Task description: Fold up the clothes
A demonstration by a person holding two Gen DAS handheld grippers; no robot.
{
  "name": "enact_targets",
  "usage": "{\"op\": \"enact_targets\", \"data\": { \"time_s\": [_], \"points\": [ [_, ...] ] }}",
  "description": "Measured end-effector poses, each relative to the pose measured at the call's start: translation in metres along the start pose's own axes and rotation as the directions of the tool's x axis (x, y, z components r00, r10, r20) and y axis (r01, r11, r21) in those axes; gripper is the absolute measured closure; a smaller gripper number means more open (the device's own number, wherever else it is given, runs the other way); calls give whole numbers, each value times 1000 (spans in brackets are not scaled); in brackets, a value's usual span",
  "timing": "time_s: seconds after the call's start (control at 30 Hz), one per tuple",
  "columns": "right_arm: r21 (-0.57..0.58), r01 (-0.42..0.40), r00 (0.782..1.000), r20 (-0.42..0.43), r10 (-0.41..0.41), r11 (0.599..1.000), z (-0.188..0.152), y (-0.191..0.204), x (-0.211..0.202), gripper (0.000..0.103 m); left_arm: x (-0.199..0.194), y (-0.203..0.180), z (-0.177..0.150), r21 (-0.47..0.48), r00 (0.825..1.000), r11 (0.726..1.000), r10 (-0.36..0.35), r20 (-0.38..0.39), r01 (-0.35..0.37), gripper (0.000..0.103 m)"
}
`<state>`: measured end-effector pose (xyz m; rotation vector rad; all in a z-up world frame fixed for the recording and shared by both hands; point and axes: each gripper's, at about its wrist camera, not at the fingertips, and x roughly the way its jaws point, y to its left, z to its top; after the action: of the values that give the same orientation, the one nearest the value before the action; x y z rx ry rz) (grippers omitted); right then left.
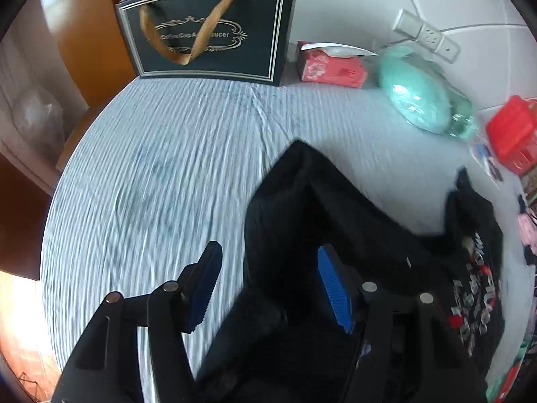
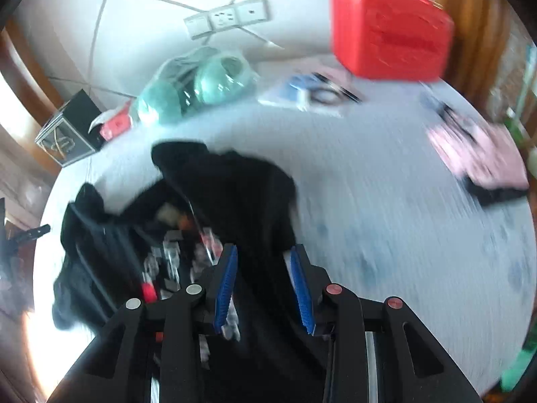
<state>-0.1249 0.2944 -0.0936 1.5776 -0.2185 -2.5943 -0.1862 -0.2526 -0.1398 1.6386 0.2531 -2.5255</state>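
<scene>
On the pale blue-striped crinkled bedsheet (image 1: 151, 168), the left wrist view runs from a dark navy gift bag with gold handles (image 1: 208, 30) standing at the far edge, to a pink tissue pack (image 1: 330, 65) beside it, then a mint-green bundle in clear plastic (image 1: 416, 100), a white wall socket strip (image 1: 426, 35) behind that, and a red plastic carry case (image 1: 513, 134) at the far right. The black printed T-shirt (image 1: 335, 208) lies crumpled on the sheet in the lower right, its lettered print facing up toward the right edge. The left gripper (image 1: 268, 288) stands open, blue pads well apart, with black cloth below and between them but not pinched.

In the blurred right wrist view, the right gripper (image 2: 265, 285) is partly open over the same shirt; black fabric sits between its pads, neither pad pressing on it. A pink garment (image 2: 480, 154) lies well apart at right.
</scene>
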Motion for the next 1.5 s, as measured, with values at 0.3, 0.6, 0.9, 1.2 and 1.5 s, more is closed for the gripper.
{"op": "enact_targets", "data": {
  "time_s": [0.3, 0.6, 0.9, 1.2, 1.5],
  "points": [
    [-48, -80, 989, -128, 73, 996, 103, 48, 119, 56, 82, -29, 62, 80, 995, 997, -15, -97, 23, 44],
    [-172, -76, 975, -220, 37, 982, 139, 122, 213, 40, 121, -46, 68, 128, 991, 991, -12, -131, 29, 43],
    [-308, 23, 998, -55, -42, 951, 124, 141, 207, 94, 74, -56, 61, 132, 999, 990, 43, 19, -45, 98],
    [-103, 144, 971, 206, -121, 984, 210, 61, 143, 88, 47, -36, 148, -44, 981, 993, 114, 160, -108, 98],
    [12, 106, 988, 108, -106, 994, 166, 0, 142, 74, 41, -4, 120, -34, 995, 995, 92, 37, -91, 76]
  ]
}}
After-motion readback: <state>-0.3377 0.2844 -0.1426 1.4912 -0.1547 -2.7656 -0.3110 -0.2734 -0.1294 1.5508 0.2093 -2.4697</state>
